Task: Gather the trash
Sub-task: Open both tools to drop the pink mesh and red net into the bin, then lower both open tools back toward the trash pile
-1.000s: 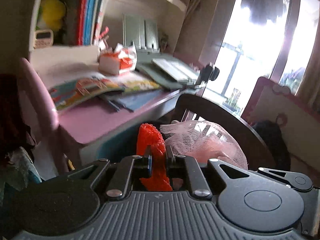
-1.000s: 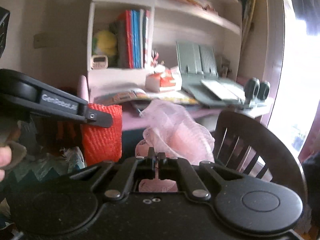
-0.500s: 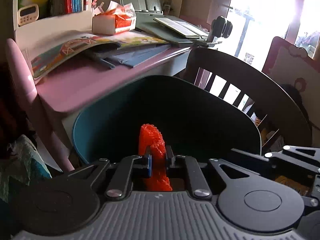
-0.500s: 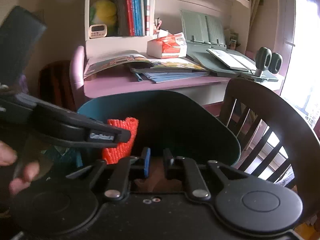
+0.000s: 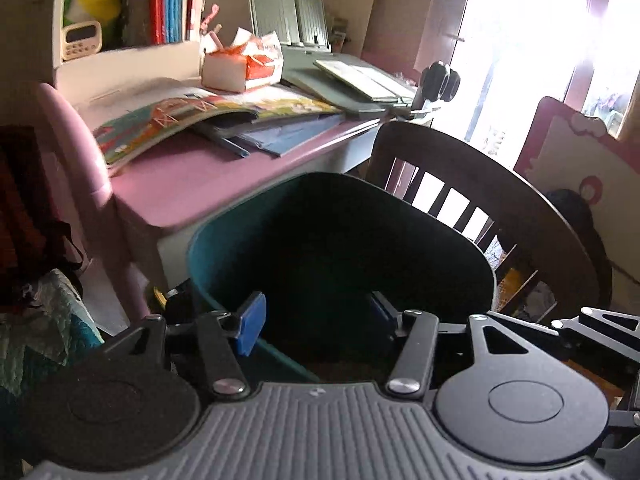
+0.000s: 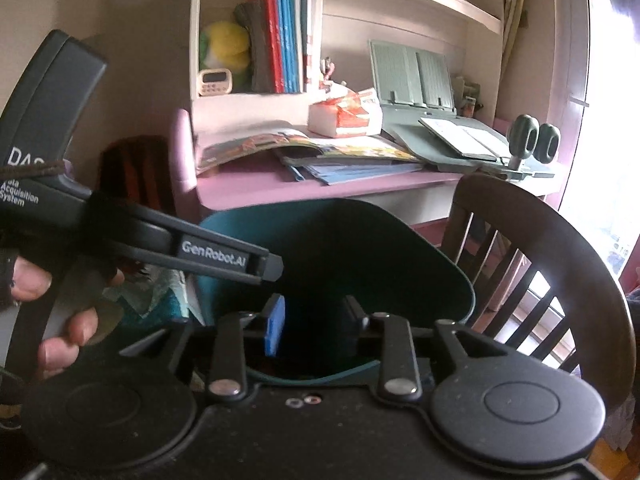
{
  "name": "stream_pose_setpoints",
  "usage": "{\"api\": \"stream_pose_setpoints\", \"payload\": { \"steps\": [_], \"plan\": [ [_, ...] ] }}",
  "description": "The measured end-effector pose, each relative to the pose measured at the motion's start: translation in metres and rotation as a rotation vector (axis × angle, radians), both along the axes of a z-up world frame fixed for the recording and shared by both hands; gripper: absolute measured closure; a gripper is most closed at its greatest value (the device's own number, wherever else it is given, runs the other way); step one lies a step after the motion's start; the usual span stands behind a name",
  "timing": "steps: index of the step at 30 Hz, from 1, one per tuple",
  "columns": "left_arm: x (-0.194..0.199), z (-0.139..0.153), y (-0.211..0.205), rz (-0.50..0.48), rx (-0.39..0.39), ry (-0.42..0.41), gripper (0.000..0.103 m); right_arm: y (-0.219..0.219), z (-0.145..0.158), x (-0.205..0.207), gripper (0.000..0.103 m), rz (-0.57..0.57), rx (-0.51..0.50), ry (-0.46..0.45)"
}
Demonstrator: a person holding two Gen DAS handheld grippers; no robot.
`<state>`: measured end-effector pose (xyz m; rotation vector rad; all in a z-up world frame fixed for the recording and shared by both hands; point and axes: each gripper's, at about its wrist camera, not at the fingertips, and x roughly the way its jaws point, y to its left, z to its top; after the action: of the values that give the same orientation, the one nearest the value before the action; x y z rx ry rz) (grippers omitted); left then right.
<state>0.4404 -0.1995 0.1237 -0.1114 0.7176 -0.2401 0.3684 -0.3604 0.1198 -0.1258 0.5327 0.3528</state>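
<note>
On left claw (image 6: 264, 266): "GenRobot.AI"

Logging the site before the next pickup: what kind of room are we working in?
Most likely a child's bedroom or study corner: a pink desk strewn with picture books, a shelf with a yellow plush toy, and a wooden chair beside a teal bin.

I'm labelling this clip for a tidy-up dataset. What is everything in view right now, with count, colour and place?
Plastic trash bin: one, teal, below both grippers, by the desk.
Desk: one, pink, behind the bin.
Open picture book: one, multicoloured, on the desk.
Tissue pack: one, white and orange, on the desk.
Wooden chair: one, dark brown, right of the bin.
Timer: one, cream, on the shelf.
Left gripper: open, empty.
Right gripper: open, empty.
</note>
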Motion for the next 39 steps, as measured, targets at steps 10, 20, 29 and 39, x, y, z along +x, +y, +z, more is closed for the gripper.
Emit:
{"api": "stream_pose_setpoints", "payload": {
  "steps": [10, 20, 29, 39],
  "plan": [
    [-0.064, 0.02, 0.043, 0.027, 0.026, -0.033, 0.048, 0.022, 0.024, -0.053, 0.071, 0.047, 0.057, -0.016],
    [-0.142, 0.031, 0.108, 0.072, 0.017, -0.067, 0.048, 0.063, 0.034, -0.103, 0.069, 0.113, 0.083, -0.03],
    [-0.202, -0.001, 0.183, 0.149, 0.007, -0.046, 0.033, 0.122, 0.002, -0.131, 0.067, 0.216, 0.116, 0.038],
    [-0.231, -0.085, 0.26, 0.256, -0.018, 0.029, 0.017, 0.183, -0.081, -0.119, 0.056, 0.227, 0.159, 0.181]
  ]
}}
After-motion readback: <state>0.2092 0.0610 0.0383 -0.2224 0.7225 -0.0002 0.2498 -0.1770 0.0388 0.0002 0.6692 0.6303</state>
